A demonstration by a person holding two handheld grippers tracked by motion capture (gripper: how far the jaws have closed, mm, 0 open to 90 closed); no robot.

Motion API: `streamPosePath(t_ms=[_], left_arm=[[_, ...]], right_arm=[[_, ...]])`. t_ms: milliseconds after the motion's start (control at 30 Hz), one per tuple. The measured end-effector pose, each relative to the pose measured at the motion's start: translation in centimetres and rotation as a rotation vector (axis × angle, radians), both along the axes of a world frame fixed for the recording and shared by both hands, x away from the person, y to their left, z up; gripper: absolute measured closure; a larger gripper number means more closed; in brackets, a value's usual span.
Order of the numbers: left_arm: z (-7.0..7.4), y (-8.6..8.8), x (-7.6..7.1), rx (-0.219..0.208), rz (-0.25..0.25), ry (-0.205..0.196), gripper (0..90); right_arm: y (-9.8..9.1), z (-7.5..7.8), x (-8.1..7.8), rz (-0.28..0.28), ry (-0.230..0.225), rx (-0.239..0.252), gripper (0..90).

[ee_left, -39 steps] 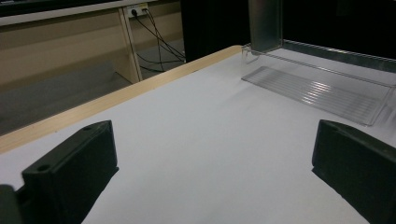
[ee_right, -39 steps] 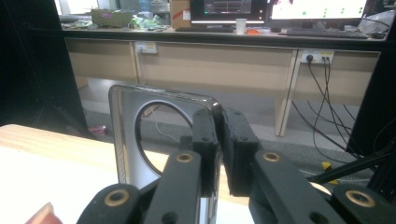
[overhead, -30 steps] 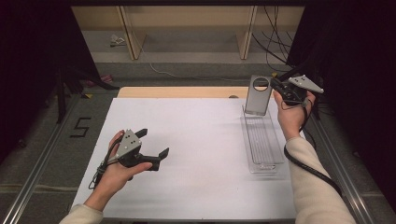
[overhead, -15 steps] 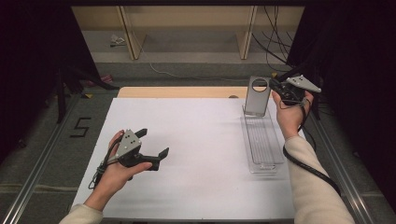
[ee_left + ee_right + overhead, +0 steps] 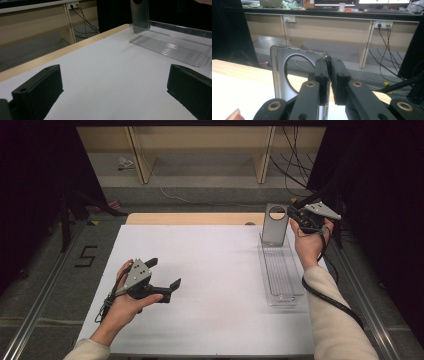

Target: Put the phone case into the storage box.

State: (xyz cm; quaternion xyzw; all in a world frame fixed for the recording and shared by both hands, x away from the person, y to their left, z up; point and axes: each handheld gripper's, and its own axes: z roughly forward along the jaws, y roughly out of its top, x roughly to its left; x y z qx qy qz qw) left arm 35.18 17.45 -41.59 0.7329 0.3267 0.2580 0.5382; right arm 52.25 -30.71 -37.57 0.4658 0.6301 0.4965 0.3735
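While the right gripper (image 5: pixel 296 216) hovered at the far right corner of the table (image 5: pixel 220 295), its fingers (image 5: pixel 322 72) were clenched on the right-hand edge of a grey metal plate with a round hole (image 5: pixel 274 224), the two black pads almost together with only the plate's thin edge between them. In the right gripper view the plate (image 5: pixel 287 75) stood upright, the hole near its top, and the finger pads pinched the rim just beside that hole. A fingertip (image 5: pixel 234 115) showed at the lower left corner of that view, cut off by the edge.

The left gripper (image 5: pixel 162 277) rested in the person's left hand (image 5: pixel 122 302) over the near left part of the table, well apart from the plate. Its fingers (image 5: pixel 40 87) were released, spread wide with nothing between them and only bare white table beyond.

The plate's foot stood at the far end of a clear ribbed plastic tray (image 5: pixel 281 270); whether it sat in a slot or merely rested against the tray's end wall could not be made out. In the left gripper view the plate's top (image 5: pixel 140 15) was cut off by the upper edge, and the tray (image 5: pixel 170 47) was partly hidden behind the right-hand finger. The lower part of the plate in the right gripper view was masked by the gripper's own links.

The plate's long axis ran vertically, its broad face turned toward the person; the tray's long axis ran from the near side of the table to the far side.
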Motion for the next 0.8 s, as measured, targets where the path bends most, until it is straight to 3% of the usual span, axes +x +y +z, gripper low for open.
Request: streamPosePath(t_ms=[800], left_arm=[[-0.1, -0.1, 0.0, 0.004, -0.005, 0.003, 0.0]], right_arm=[[0.2, -1.1, 0.4, 0.006, 0.031, -0.019, 84.5]])
